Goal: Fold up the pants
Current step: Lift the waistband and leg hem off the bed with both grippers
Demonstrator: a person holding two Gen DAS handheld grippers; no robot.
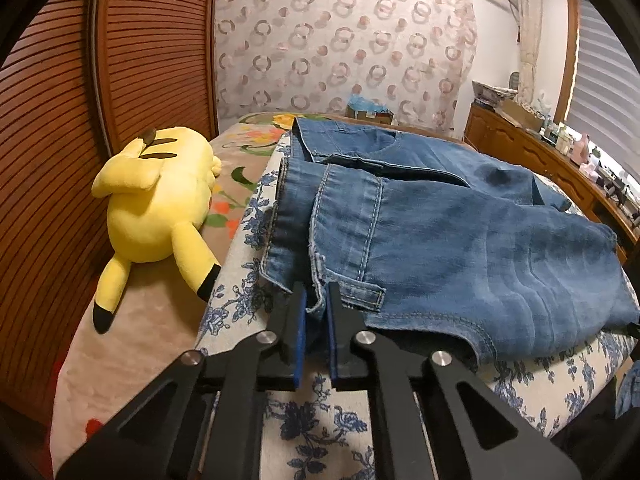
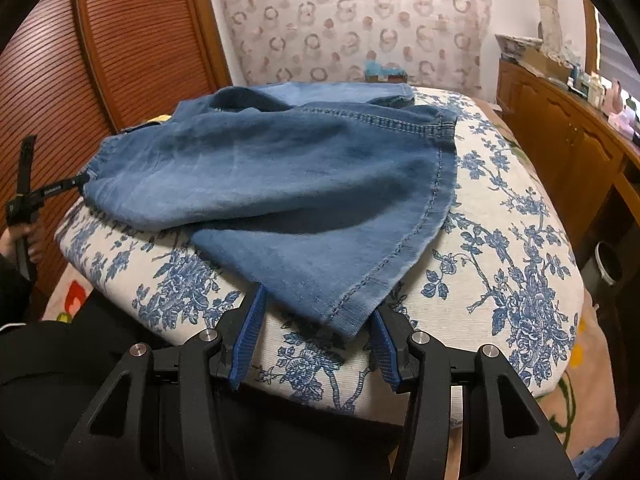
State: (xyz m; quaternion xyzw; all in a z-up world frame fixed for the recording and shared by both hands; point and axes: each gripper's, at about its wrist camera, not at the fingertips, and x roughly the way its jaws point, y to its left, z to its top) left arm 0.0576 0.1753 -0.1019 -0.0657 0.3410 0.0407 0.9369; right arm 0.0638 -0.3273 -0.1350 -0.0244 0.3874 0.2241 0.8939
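Observation:
Blue denim pants (image 1: pixel 460 240) lie folded over on a blue-flowered cushion (image 1: pixel 312 420). My left gripper (image 1: pixel 316 300) is shut on the pants' waistband edge at the near left corner. In the right wrist view the pants (image 2: pixel 280 176) spread across the cushion (image 2: pixel 500 248), with a hem corner hanging toward me. My right gripper (image 2: pixel 320 312) is open, its blue-padded fingers (image 2: pixel 248 336) on either side of that hem corner. The left gripper (image 2: pixel 52 192) shows at the far left, at the pants' edge.
A yellow plush toy (image 1: pixel 156 208) lies left of the cushion on a floral blanket (image 1: pixel 132 340). A slatted wooden door (image 1: pixel 60 120) stands at the left. A wooden cabinet (image 2: pixel 568 140) with clutter runs along the right. A patterned curtain (image 1: pixel 344 40) hangs behind.

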